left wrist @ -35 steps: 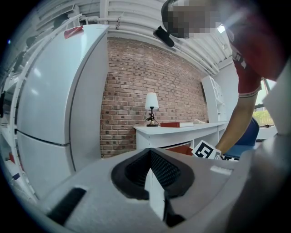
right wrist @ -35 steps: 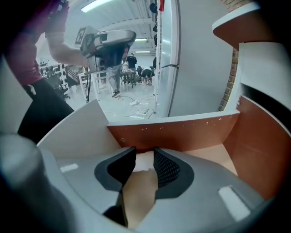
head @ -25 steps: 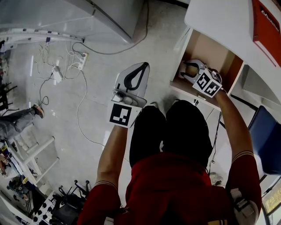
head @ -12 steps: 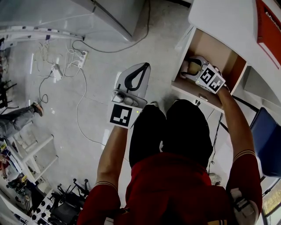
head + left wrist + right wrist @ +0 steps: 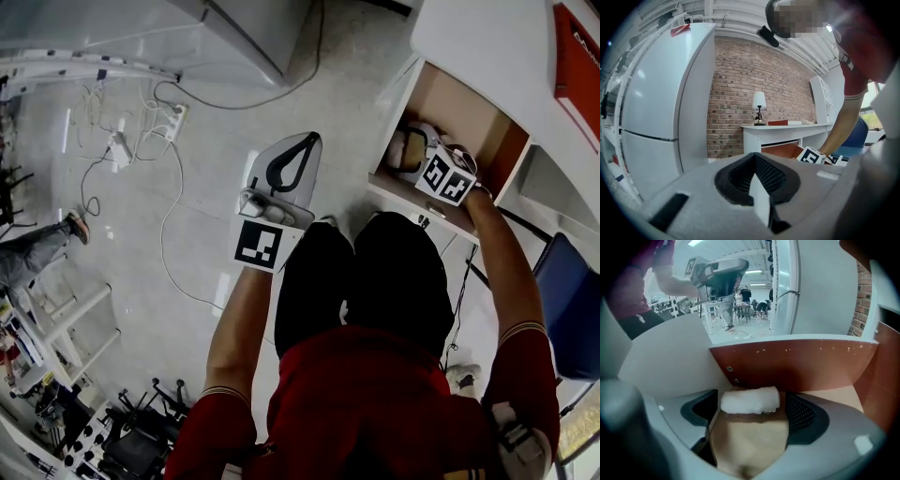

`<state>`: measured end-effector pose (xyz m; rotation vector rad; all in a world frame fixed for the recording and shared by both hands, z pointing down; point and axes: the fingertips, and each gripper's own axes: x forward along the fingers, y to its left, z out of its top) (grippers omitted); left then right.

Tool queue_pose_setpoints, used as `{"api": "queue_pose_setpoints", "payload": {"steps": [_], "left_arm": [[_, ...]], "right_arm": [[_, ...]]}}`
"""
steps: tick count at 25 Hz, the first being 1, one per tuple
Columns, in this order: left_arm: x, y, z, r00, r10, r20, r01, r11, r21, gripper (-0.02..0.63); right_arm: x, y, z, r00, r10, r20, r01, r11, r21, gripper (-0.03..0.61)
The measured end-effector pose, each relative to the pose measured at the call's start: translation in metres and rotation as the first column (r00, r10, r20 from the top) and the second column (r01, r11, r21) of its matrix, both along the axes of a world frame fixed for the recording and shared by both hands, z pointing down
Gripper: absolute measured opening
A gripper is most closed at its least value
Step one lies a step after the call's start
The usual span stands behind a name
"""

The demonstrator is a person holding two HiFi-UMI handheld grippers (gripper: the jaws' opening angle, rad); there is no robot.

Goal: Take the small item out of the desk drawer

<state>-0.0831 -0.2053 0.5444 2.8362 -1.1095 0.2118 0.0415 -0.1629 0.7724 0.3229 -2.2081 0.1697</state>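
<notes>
The desk drawer stands pulled out, brown inside. My right gripper reaches down into it. A small soft tan item with a white fluffy end lies between its jaws. In the right gripper view the tan item fills the gap of the right gripper, in front of the drawer's brown wall. The jaws are opening and stand wide on either side of it. My left gripper hangs over the floor, left of the drawer, shut and empty; in its own view the left gripper holds nothing.
The white desk top carries a red box. A blue chair stands at the right. A white fridge is at the far left, with cables and a power strip on the floor.
The right gripper has pushed a little deeper into the drawer and its jaws have spread, so the tan item now lies between them. The left gripper has not moved.
</notes>
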Motion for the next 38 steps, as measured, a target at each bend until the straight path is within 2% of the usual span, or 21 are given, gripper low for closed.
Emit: {"api": "queue_pose_setpoints", "payload": {"steps": [6,13,16,23,30,38], "left_arm": [[-0.004,-0.001,0.005,1.000,-0.004,0.005,0.004,1.000,-0.014,0.006],[-0.007,-0.002,0.006,1.000,-0.006,0.005,0.006,1.000,-0.017,0.006],[-0.006,-0.002,0.005,1.000,-0.003,0.006,0.003,1.000,-0.015,0.006],[-0.001,0.000,-0.005,1.000,0.004,0.000,-0.004,1.000,-0.025,0.006],[0.013,0.003,-0.035,0.999,0.034,-0.005,-0.034,0.999,-0.030,0.006],[0.035,0.011,-0.086,0.996,0.088,-0.011,-0.088,0.996,-0.026,0.006]], "right_arm": [[0.000,-0.003,0.008,0.998,-0.037,-0.050,0.039,0.998,0.042,0.443],[-0.004,-0.004,0.009,0.995,-0.059,-0.080,0.065,0.995,0.080,0.400],[-0.002,-0.005,0.006,0.996,-0.043,-0.076,0.050,0.995,0.082,0.380],[0.005,-0.010,-0.014,0.998,0.011,-0.054,-0.006,0.996,0.092,0.378],[0.015,-0.016,-0.061,0.997,0.063,-0.039,-0.059,0.992,0.110,0.377],[0.009,-0.011,-0.147,0.993,0.108,0.040,-0.114,0.981,0.160,0.379]]}}
